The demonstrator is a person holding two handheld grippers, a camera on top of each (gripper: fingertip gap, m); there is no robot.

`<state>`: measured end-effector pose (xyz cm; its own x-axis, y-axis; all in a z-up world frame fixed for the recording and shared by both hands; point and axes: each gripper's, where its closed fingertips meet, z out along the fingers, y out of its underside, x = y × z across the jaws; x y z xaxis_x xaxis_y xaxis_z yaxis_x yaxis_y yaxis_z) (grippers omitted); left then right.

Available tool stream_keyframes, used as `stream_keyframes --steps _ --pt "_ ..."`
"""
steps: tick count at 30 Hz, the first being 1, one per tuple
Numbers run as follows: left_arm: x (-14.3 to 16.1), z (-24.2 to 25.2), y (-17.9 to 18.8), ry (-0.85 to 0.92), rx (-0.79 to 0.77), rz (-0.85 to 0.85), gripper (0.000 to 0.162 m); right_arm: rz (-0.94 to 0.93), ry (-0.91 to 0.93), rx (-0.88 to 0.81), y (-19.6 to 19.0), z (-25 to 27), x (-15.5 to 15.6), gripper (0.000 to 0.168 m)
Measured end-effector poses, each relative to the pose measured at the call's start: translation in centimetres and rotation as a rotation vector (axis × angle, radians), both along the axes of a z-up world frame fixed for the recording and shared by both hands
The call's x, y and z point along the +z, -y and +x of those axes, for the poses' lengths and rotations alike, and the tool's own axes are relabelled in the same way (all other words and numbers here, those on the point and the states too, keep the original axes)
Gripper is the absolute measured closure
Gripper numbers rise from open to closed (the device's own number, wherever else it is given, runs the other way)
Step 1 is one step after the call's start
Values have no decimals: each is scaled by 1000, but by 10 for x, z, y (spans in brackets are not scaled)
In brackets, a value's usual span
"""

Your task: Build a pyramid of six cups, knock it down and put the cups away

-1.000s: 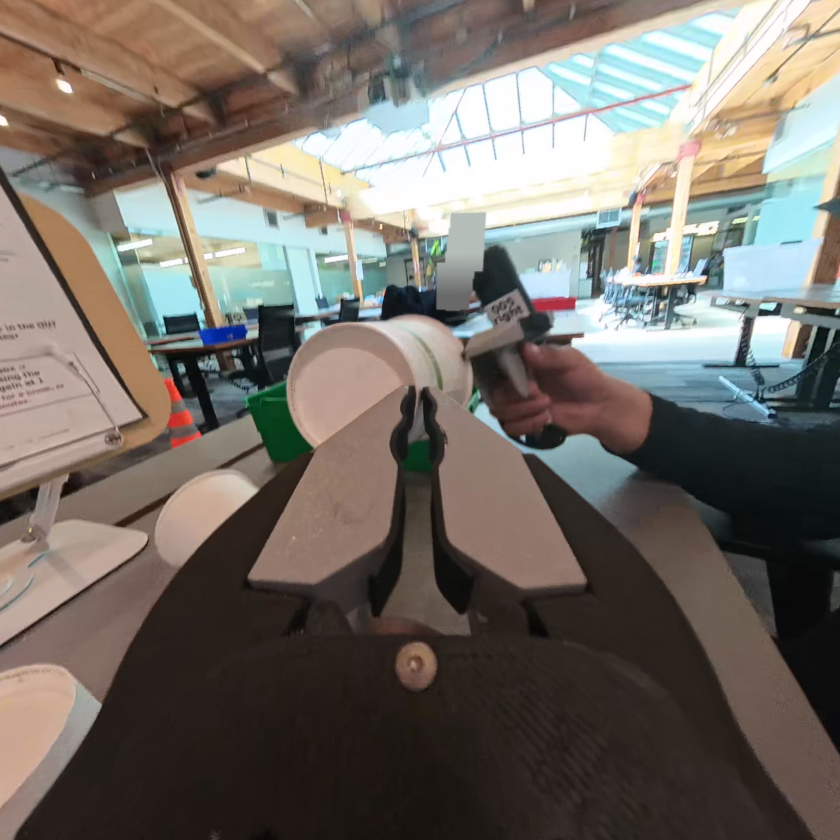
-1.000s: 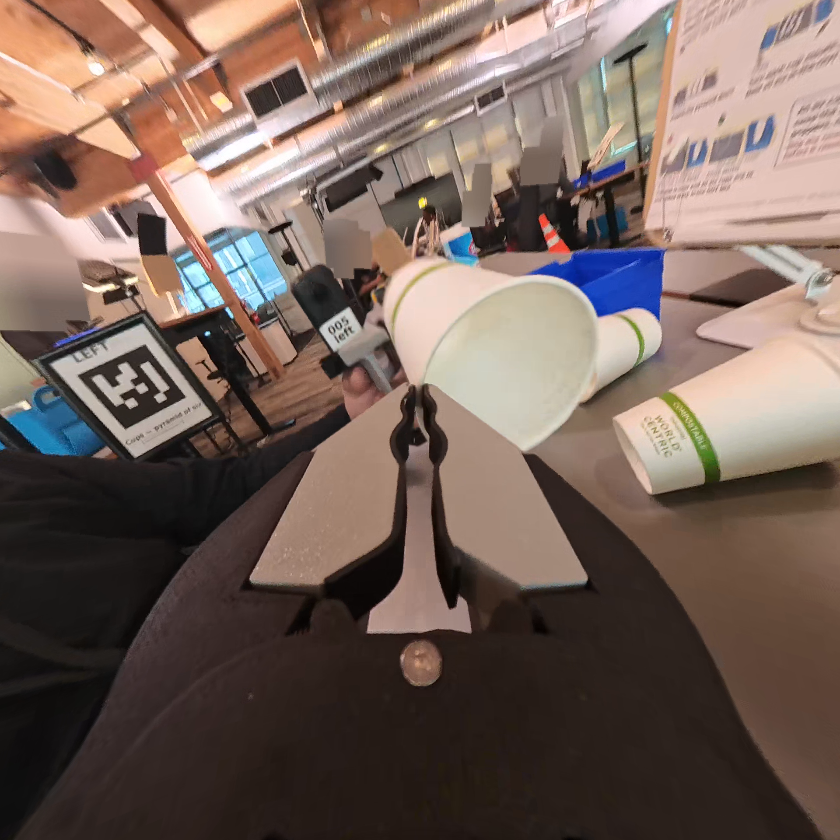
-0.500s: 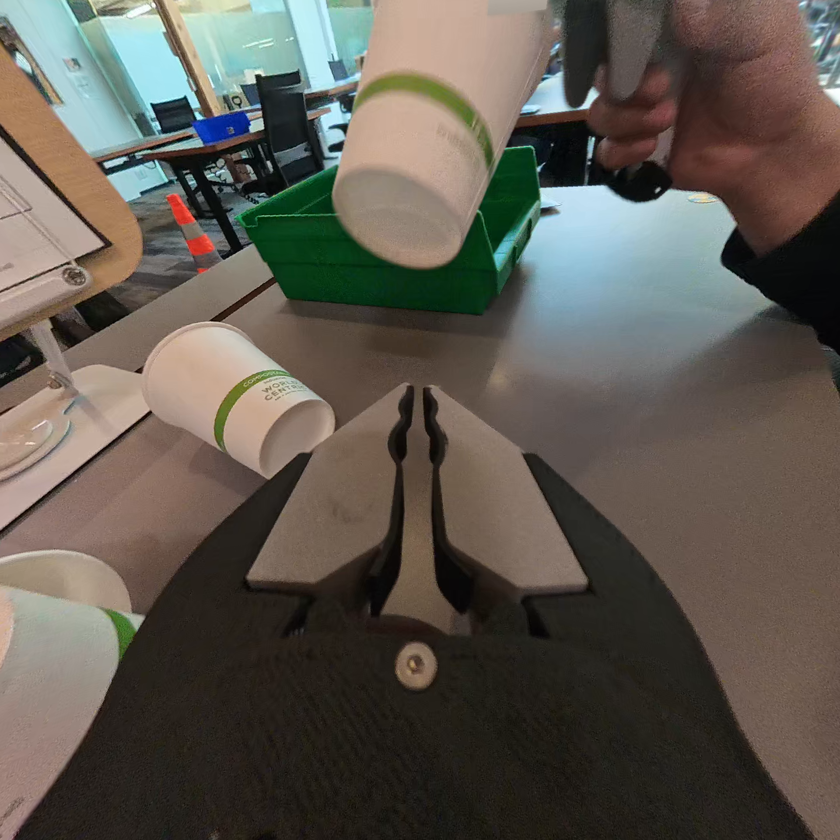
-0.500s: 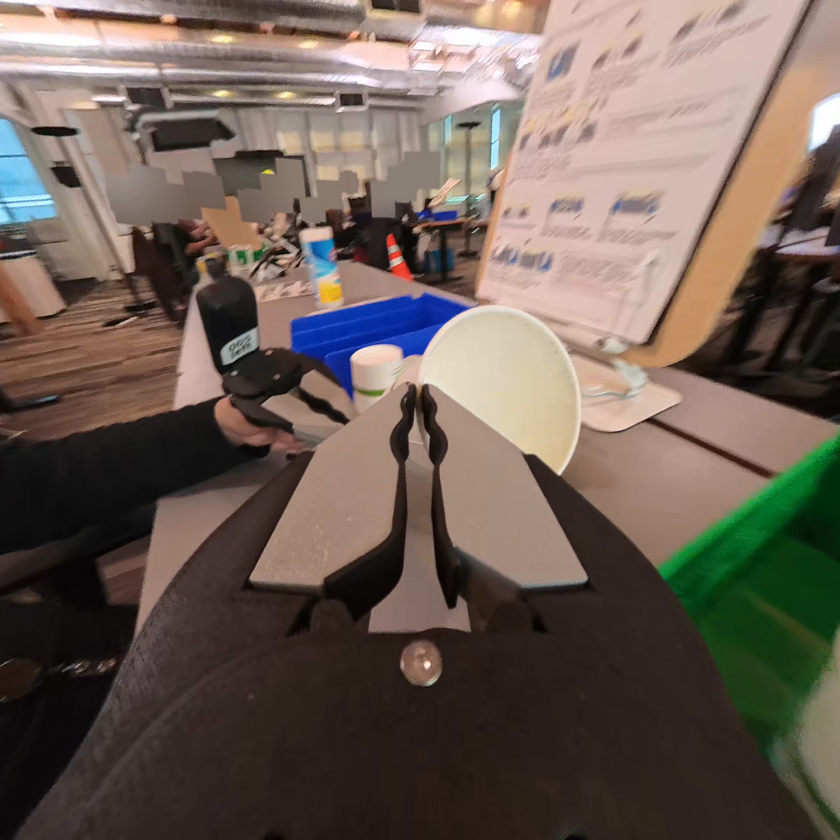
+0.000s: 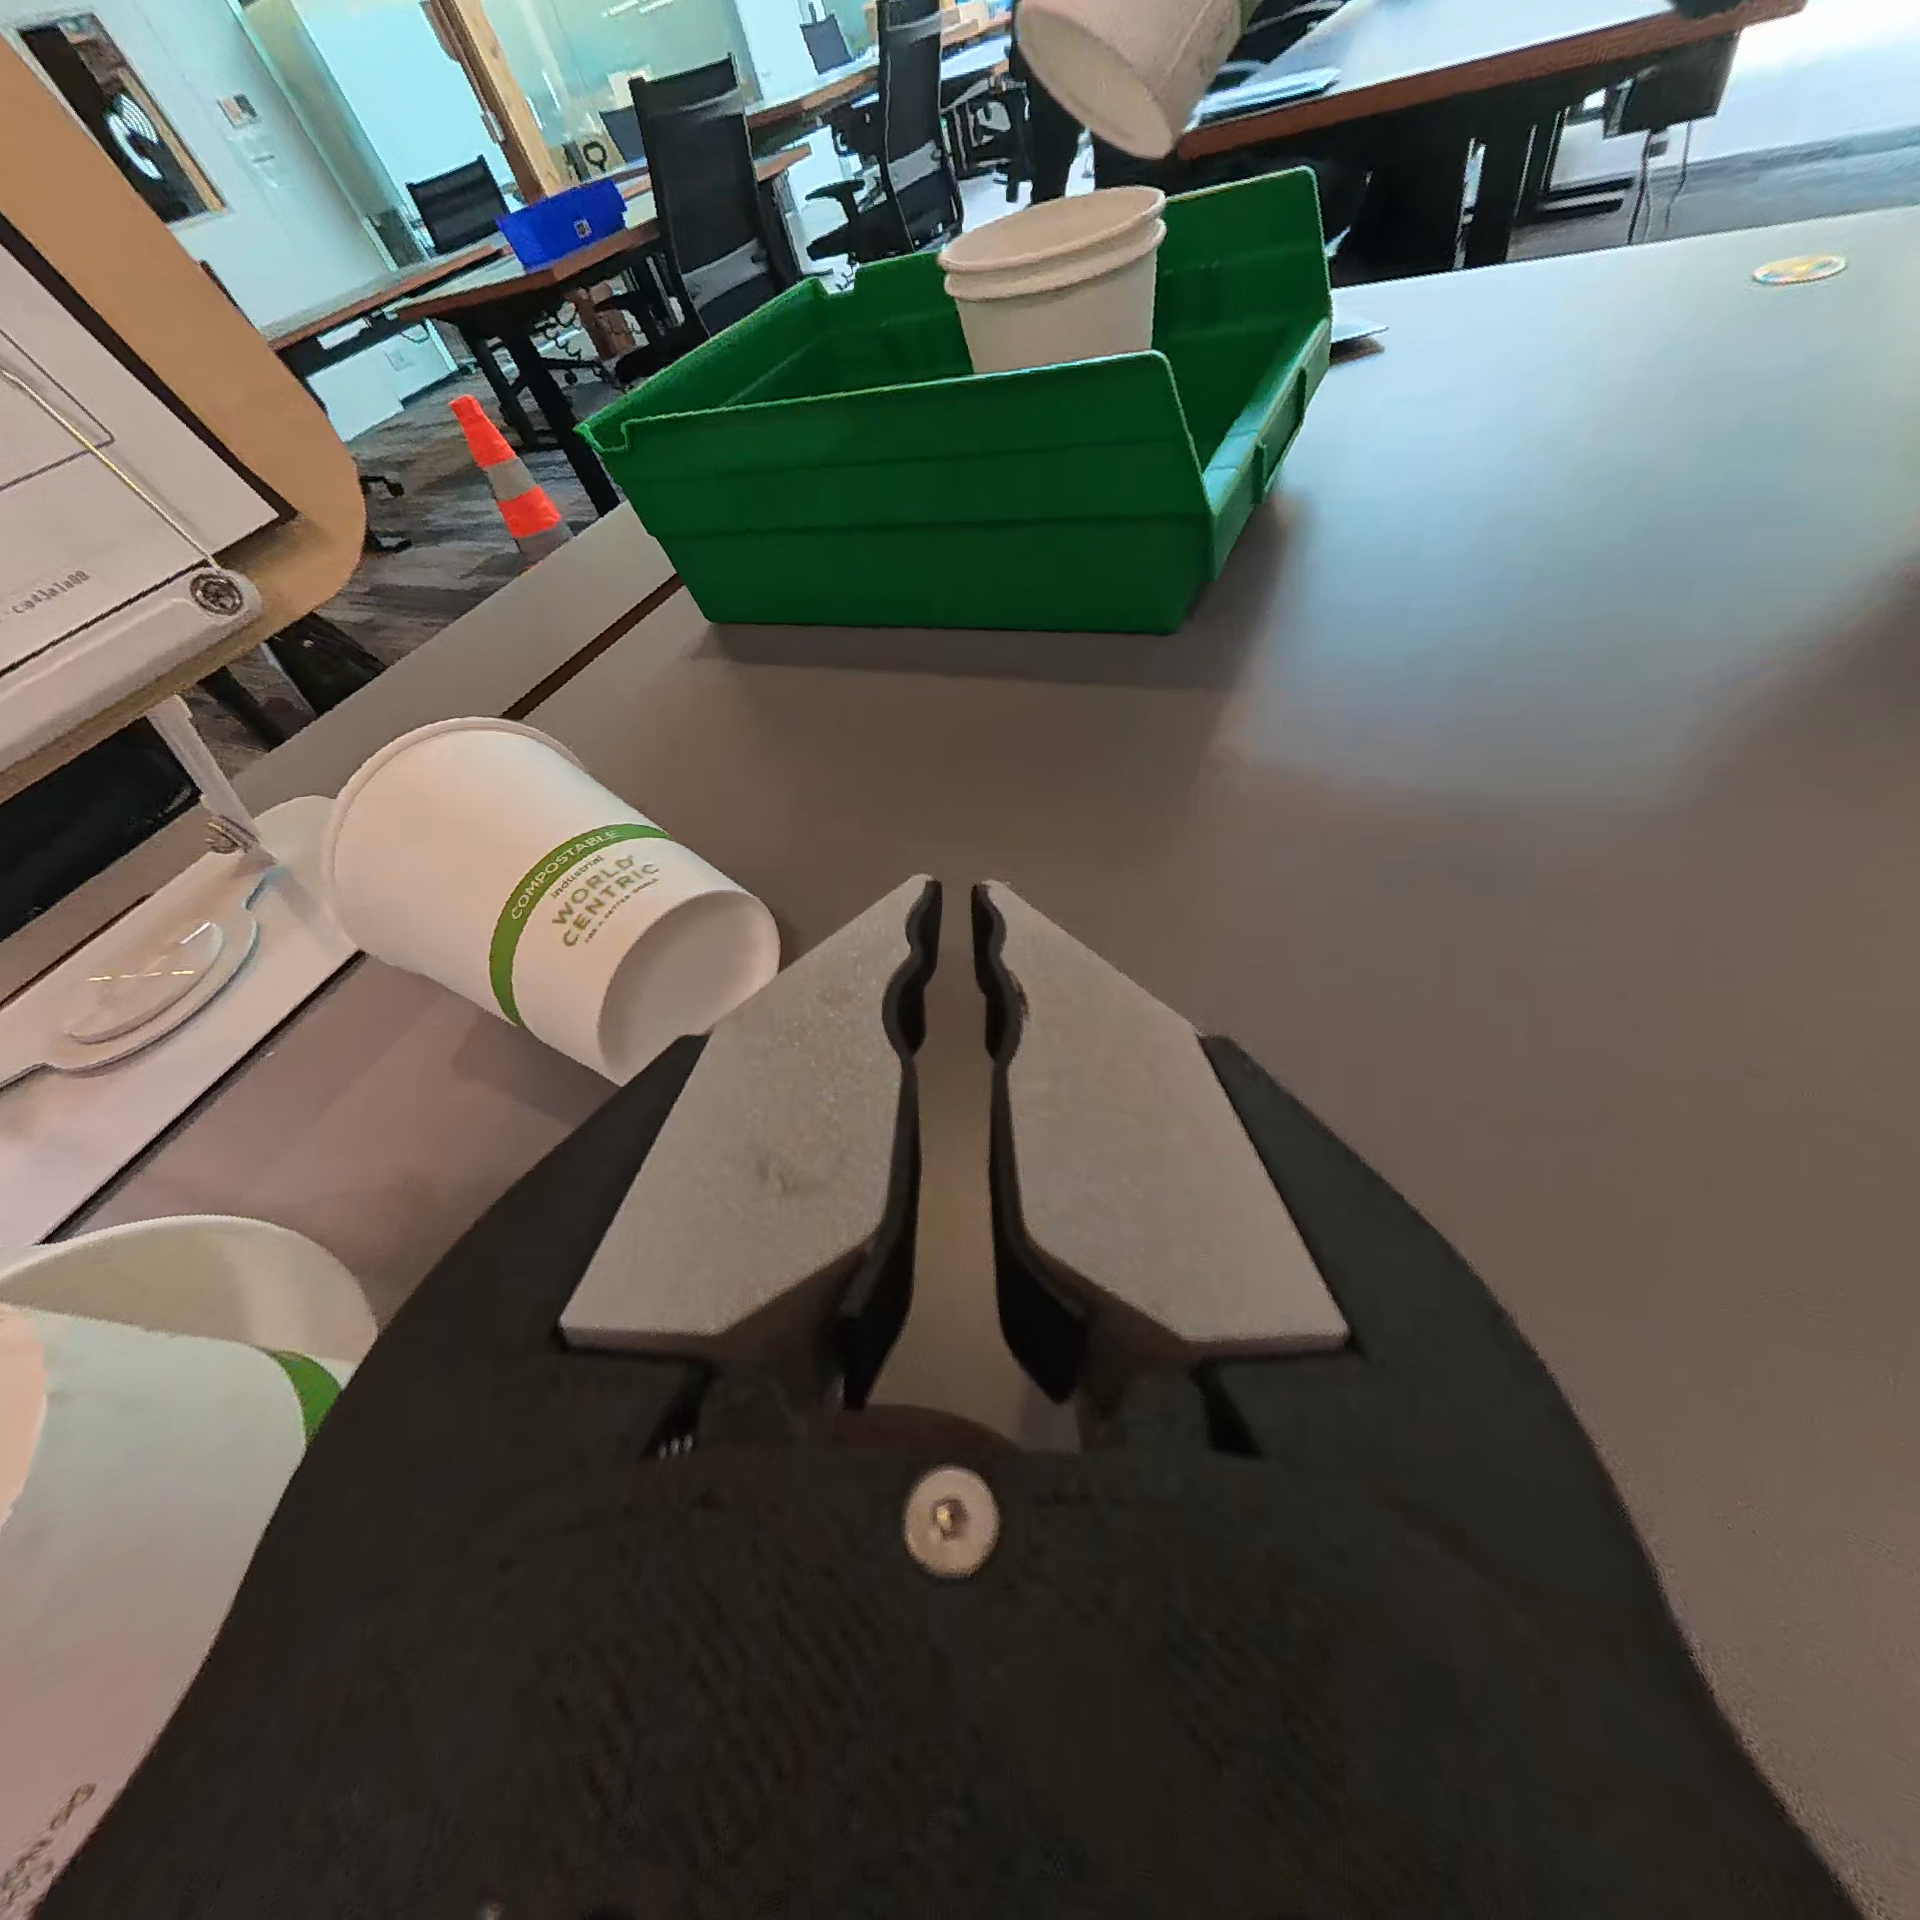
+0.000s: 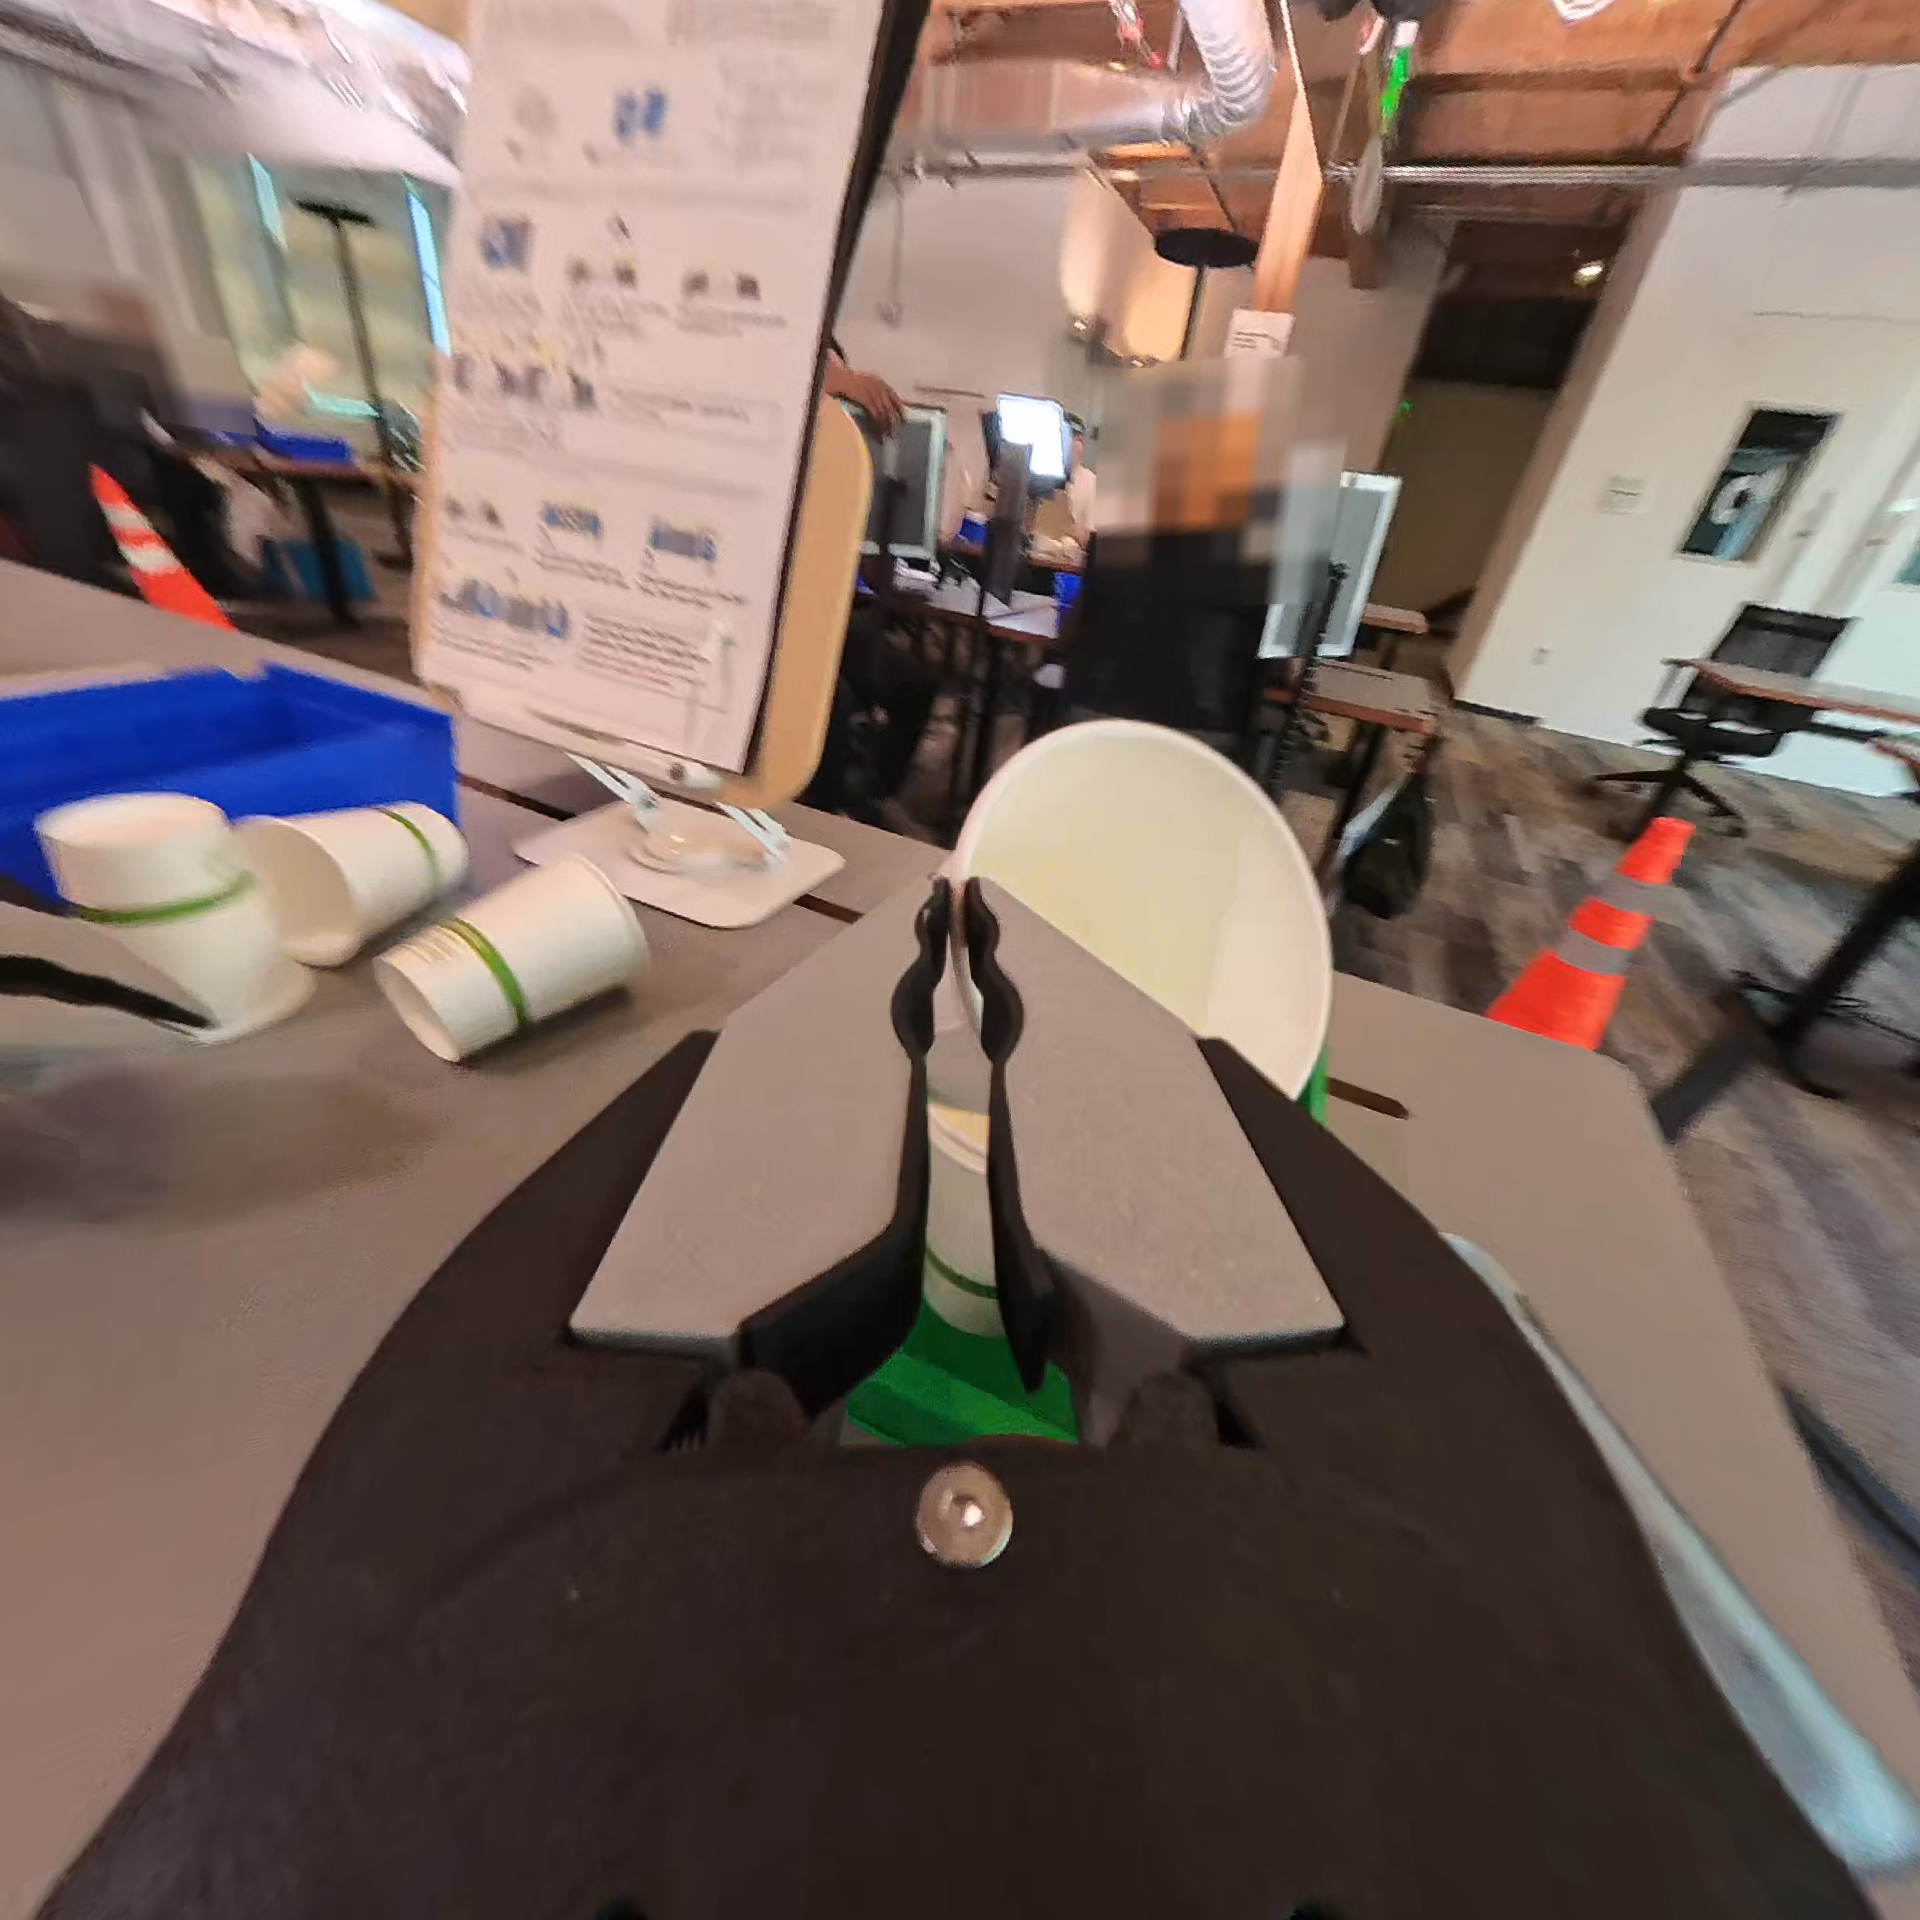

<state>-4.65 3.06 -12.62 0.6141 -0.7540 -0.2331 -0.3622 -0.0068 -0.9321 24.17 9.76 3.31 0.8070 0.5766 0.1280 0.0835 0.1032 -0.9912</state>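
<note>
My right gripper (image 6: 954, 904) is shut on the rim of a white paper cup (image 6: 1153, 883) and holds it tilted, mouth toward the camera, above the green bin (image 6: 935, 1392). A stack of nested cups (image 6: 956, 1195) stands in the bin right under it. In the left wrist view the held cup (image 5: 1122, 52) hangs over the nested cups (image 5: 1060, 281) in the green bin (image 5: 935, 520). My left gripper (image 5: 956, 899) is shut and empty, low over the table. One cup (image 5: 540, 904) lies on its side just left of it, another cup (image 5: 156, 1382) at the lower left.
Three cups (image 6: 353, 873) lie or lean on the grey table (image 6: 260, 1195) in front of a blue bin (image 6: 208, 738). A sign board on a stand (image 6: 634, 364) is at the table's far edge. Orange cones (image 6: 1590, 935) stand on the floor beyond.
The left gripper let go of the cup and dropped toward the table. The right gripper carried the cup away from the left gripper to above the green bin.
</note>
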Motion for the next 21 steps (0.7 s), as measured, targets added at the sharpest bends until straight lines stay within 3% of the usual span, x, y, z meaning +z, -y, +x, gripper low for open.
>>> stream_keyframes --steps 8,21 --pt "4 -2 0 20 6 3 159 94 211 -191 -24 -7 -13 168" --pt "0 -1 0 -5 4 -1 159 58 329 -215 -47 -23 -45 168"
